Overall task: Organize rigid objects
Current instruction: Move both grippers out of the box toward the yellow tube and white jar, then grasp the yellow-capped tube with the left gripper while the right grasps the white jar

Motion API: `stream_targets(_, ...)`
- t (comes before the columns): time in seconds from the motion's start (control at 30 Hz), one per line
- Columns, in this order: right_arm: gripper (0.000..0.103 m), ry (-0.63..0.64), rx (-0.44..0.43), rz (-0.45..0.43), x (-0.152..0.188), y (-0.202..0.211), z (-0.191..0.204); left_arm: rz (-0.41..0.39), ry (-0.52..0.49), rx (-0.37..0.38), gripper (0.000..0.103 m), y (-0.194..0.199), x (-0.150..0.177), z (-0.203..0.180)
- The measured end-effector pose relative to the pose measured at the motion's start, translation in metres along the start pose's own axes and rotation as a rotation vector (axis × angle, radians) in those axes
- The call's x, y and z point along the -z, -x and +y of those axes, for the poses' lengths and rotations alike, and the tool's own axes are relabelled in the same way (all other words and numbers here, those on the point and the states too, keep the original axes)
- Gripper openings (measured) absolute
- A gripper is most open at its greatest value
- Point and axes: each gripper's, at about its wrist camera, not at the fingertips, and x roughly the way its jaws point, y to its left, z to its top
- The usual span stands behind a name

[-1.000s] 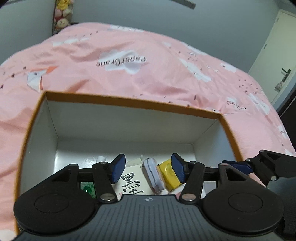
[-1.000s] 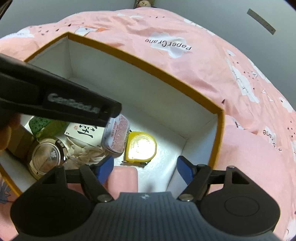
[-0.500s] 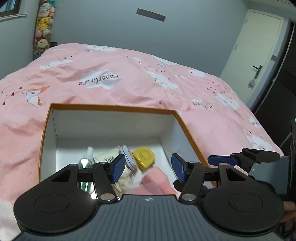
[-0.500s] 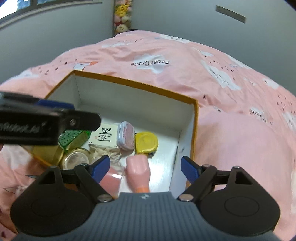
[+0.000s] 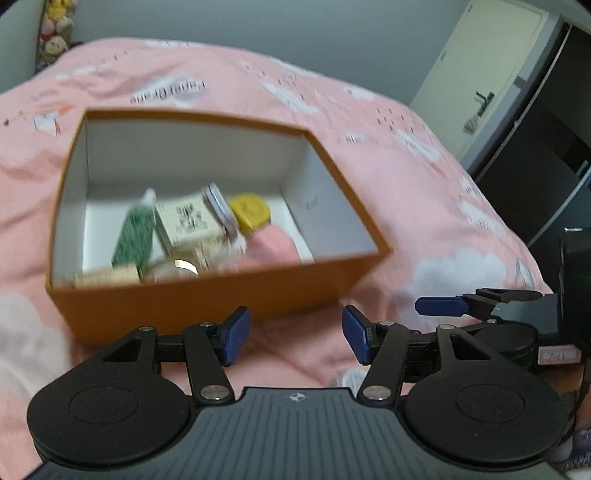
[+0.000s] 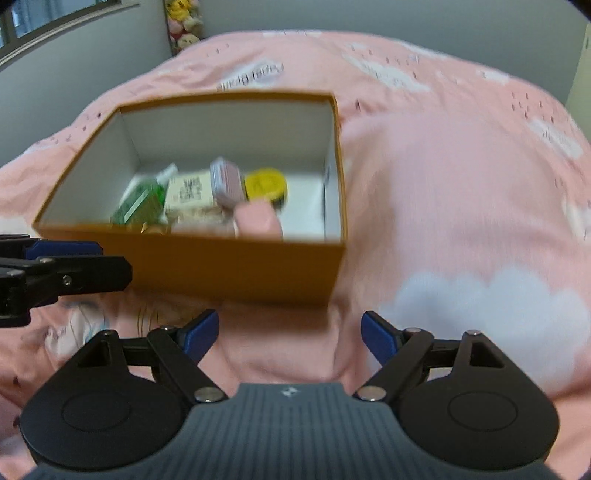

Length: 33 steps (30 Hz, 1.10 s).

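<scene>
An orange box (image 5: 207, 299) with white inner walls sits on the pink bed and also shows in the right wrist view (image 6: 236, 262). Inside lie a yellow round case (image 5: 249, 212) (image 6: 265, 184), a small pink tin (image 6: 227, 181), a white carton with black characters (image 5: 188, 219) (image 6: 190, 190), a green bottle (image 5: 135, 232) (image 6: 142, 201) and a pink block (image 5: 273, 245) (image 6: 258, 219). My left gripper (image 5: 293, 339) is open and empty, in front of the box. My right gripper (image 6: 290, 336) is open and empty, also short of the box.
The pink cloud-print bedspread (image 6: 461, 206) surrounds the box. Plush toys (image 6: 183, 22) stand at the far wall. A door (image 5: 484, 70) is at the right. The right gripper shows at the right of the left wrist view (image 5: 472, 306); the left gripper shows at the left of the right wrist view (image 6: 62, 269).
Both grippers have pulled back out of the box and away from it, still open. The box's near wall now shows in both views. The objects stay inside.
</scene>
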Motion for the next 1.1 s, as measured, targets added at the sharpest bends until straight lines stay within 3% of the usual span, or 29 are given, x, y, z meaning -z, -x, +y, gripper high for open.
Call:
stream_targets(0.23, 0.083, -0.061, -0.002, 0.095, 0.031, -0.006, -0.007, 0.108, 0.011, 0.001, 0.066, -0.003, 0.033, 0.004)
stream_targets(0.33, 0.083, -0.076, -0.005, 0.115, 0.04, -0.006, -0.007, 0.128, 0.008, -0.018, 0.066, -0.004, 0.042, 0.004)
stream_targets(0.47, 0.083, -0.083, -0.018, 0.125, 0.051, -0.005, -0.008, 0.132, 0.018, 0.026, 0.065, -0.001, 0.05, 0.005)
stream_targets(0.63, 0.075, -0.121, -0.023, 0.142, 0.055, -0.008, -0.014, 0.166, -0.052, 0.086, 0.065, -0.005, 0.056, -0.007)
stream_targets(0.77, 0.073, -0.111, -0.028, 0.156, 0.055, -0.013, -0.012, 0.214, -0.087, 0.052, 0.066, -0.016, 0.062, -0.014)
stream_targets(0.9, 0.061, -0.069, -0.05, 0.182, 0.056, -0.024, -0.004, 0.234, -0.17, 0.053, 0.065, -0.028, 0.064, -0.026)
stream_targets(1.1, 0.054, -0.137, -0.047, 0.176, 0.056, -0.027, -0.013, 0.267, -0.244, 0.087, 0.064, -0.051, 0.066, -0.036)
